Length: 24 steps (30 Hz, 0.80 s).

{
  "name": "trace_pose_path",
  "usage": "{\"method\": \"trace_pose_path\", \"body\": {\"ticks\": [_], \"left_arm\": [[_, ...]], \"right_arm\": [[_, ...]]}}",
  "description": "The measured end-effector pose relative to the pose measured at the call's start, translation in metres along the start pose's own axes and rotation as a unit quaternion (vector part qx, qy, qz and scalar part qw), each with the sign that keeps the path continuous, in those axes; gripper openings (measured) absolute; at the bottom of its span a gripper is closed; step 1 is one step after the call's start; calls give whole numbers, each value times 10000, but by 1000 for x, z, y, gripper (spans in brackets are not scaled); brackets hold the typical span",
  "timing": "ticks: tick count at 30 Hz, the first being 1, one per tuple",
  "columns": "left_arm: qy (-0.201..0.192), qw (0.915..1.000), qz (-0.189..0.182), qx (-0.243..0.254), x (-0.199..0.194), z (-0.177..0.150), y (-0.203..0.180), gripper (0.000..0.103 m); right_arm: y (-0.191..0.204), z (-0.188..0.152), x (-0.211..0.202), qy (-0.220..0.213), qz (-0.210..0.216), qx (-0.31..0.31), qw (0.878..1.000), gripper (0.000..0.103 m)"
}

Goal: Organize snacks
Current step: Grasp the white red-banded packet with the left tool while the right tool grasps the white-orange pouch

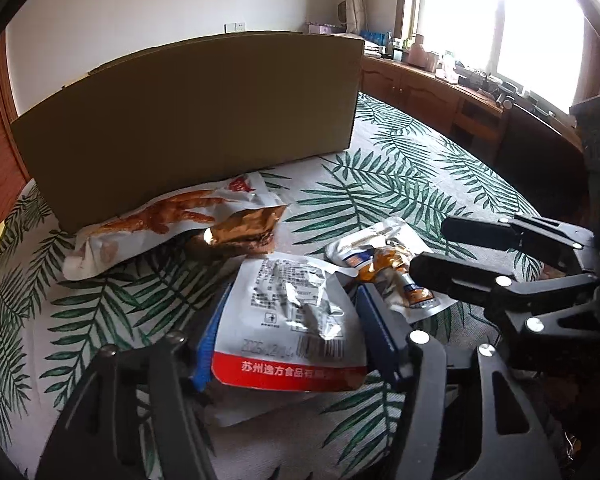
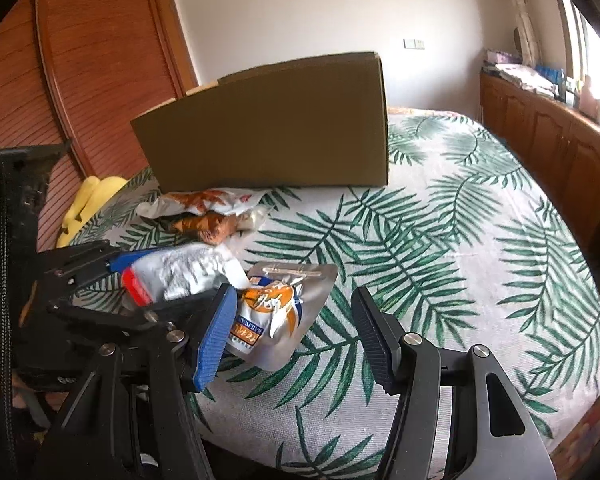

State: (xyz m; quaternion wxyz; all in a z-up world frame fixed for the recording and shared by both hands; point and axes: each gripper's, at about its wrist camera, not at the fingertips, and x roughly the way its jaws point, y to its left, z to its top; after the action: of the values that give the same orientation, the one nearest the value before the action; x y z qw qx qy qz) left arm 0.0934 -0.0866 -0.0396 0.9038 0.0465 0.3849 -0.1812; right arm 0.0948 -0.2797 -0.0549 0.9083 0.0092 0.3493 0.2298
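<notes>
Left gripper (image 1: 288, 344), nearest in the left wrist view: its blue-padded fingers (image 1: 380, 332) stand on either side of a silver snack pouch with a red bottom band (image 1: 288, 320), the pads at the pouch's edges; whether they press on it cannot be told. The right wrist view shows the same pouch (image 2: 172, 272) lifted at an angle between those fingers, clear of the cloth on its near side. Right gripper (image 2: 296, 340): jaws about half apart with nothing gripped; the blue left pad (image 2: 216, 340) lies just beside, possibly touching, a foil sachet with an orange and blue label (image 2: 276, 312), while the black right finger (image 2: 376, 340) stands apart from it over bare cloth. The sachet lies flat on the leaf-patterned bedspread (image 2: 460, 240), just beside the silver pouch. Farther on, a white packet printed with fried chicken feet (image 1: 160, 216) and a crumpled brown-gold packet (image 1: 240, 232) lie together, touching, at the foot of the cardboard box (image 1: 188, 120). The box stands upright on the bedspread, its top open; its contents are hidden. A yellow object (image 2: 88, 204) lies at the bed's left edge near a wooden door (image 2: 100, 80). Wooden cabinets (image 1: 420, 88) line the window wall.
</notes>
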Motion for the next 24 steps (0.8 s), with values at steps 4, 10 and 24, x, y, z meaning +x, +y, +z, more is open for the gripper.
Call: {"method": "trace_pose_path", "body": {"ticks": [4,10,24], "left_arm": [[-27,9999,19,-109,-3,-2,11,61],[-42,9997,26,-256,-3,-3,22,62],[-160,9997,16,-209,-11,-1,30,58]], "right_arm": [[5,-1,7,105,58,-40,9999,61],[18,-2,21,246,-34,-249,9994,64],[32,-4,35,304,-694,-803,9939,72]]}}
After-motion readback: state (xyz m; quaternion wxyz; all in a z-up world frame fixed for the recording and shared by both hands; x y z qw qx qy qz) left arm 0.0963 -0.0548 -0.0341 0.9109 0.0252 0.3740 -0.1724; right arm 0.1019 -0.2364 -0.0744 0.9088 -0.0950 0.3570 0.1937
